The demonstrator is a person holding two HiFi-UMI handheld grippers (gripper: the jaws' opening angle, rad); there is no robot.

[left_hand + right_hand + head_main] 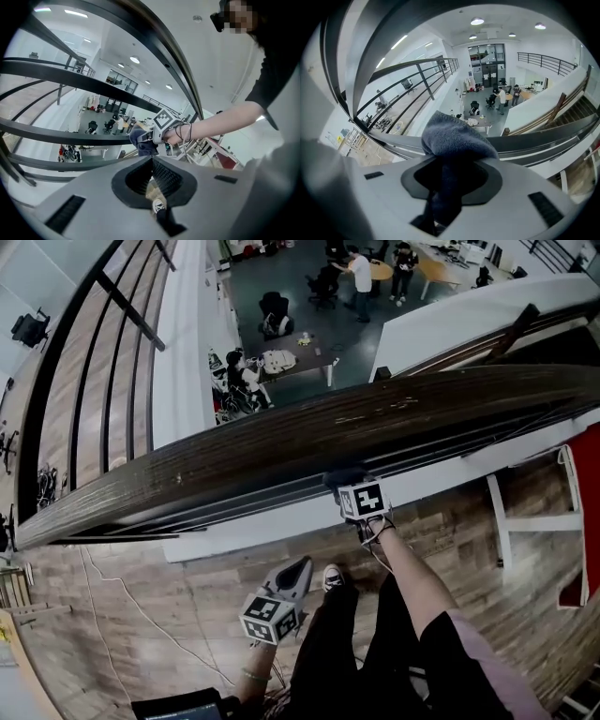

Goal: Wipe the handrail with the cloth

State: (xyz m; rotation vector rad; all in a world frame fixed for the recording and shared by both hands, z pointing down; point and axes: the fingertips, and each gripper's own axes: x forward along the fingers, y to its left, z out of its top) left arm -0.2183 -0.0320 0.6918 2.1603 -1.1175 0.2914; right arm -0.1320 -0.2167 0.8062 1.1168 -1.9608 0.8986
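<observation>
Left gripper (pixel 300 568) hangs low, jaws pressed together, empty; right gripper (pixel 347 482) pinches the blue-grey cloth (pixel 457 136) at the wooden handrail (pixel 234 460). Wiping looks underway, unfinished.

A wood-plank floor (pixel 131 615) lines this upper level, which overlooks a hall with a dark floor (pixel 291 277), a table (pixel 314 362), office chairs (pixel 274 315), standing people (pixel 361 277), white walls (pixel 457 51), black balcony railings (pixel 423 79) and round ceiling lights (pixel 477 21).
</observation>
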